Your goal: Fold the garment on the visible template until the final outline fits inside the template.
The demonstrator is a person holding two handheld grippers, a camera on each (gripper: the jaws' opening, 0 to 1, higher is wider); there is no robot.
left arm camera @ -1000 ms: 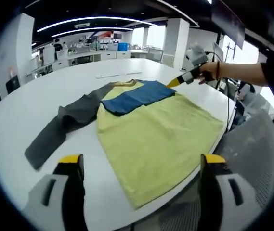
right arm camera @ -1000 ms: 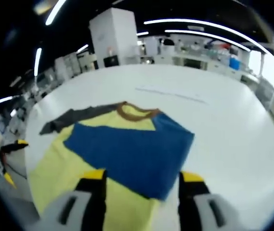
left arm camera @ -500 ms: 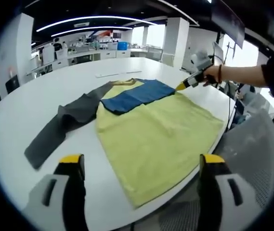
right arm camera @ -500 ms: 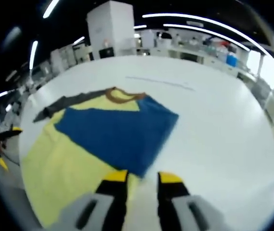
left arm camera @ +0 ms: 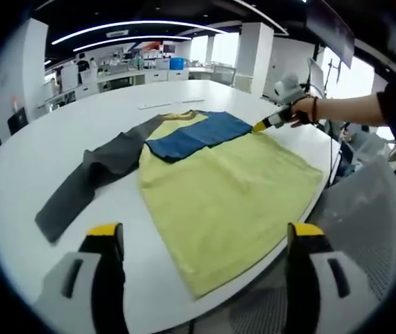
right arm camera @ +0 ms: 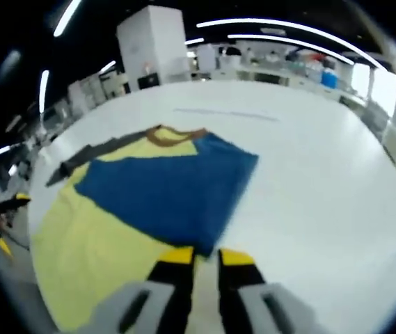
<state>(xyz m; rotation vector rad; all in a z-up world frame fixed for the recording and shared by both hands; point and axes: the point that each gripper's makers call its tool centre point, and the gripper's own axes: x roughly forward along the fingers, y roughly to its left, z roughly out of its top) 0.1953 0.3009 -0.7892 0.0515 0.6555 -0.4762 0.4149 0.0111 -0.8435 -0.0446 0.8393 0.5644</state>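
So our left gripper (left arm camera: 203, 240) sits closest, jaws wide apart and holding nothing, hovering off the near hem of the garment (left arm camera: 225, 191). That garment is a yellow shirt lying flat on the white table (left arm camera: 65, 139), gray sleeve (left arm camera: 90, 177) stretched out to one side, blue sleeve (left arm camera: 198, 136) folded across the chest near the collar. Past the blue sleeve's outer end we've got the right gripper (right arm camera: 206, 256), jaws almost together right at the garment's edge; can't tell if it's actually pinching any fabric.
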